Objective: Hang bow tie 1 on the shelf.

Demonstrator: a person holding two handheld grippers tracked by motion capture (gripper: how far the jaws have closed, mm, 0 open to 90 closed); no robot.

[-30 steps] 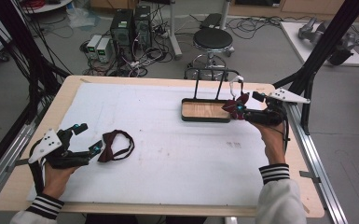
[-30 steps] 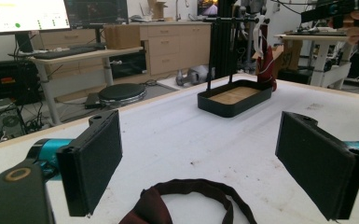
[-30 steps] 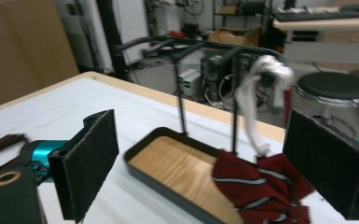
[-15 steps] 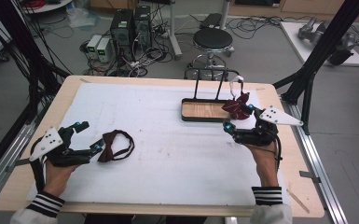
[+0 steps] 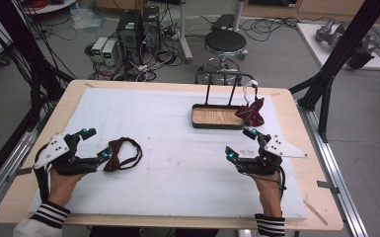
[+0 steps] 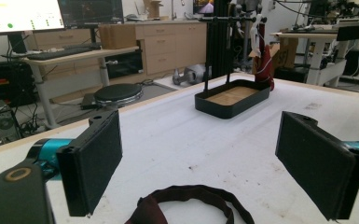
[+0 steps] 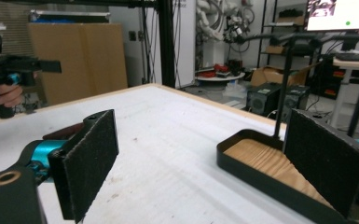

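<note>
White padding covers the worktop (image 5: 177,163). Left hand-held gripper (image 5: 91,143) stands with jaws apart, empty, just beside a dark red bow tie (image 5: 121,154), cut off at the frame bottom in the left gripper view. Right hand-held gripper (image 5: 240,143) likewise gapes near the tray (image 5: 212,123); a second bow tie (image 5: 250,112) hangs on its rack.

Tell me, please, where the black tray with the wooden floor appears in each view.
High view: the black tray sits right of centre, towards the table's far edge.
Left gripper view: upper middle, beyond the jaws.
Right gripper view: lower right, partly behind the right-hand jaw.
Shared landmark: the black rail rising from the tray's back edge.
</note>
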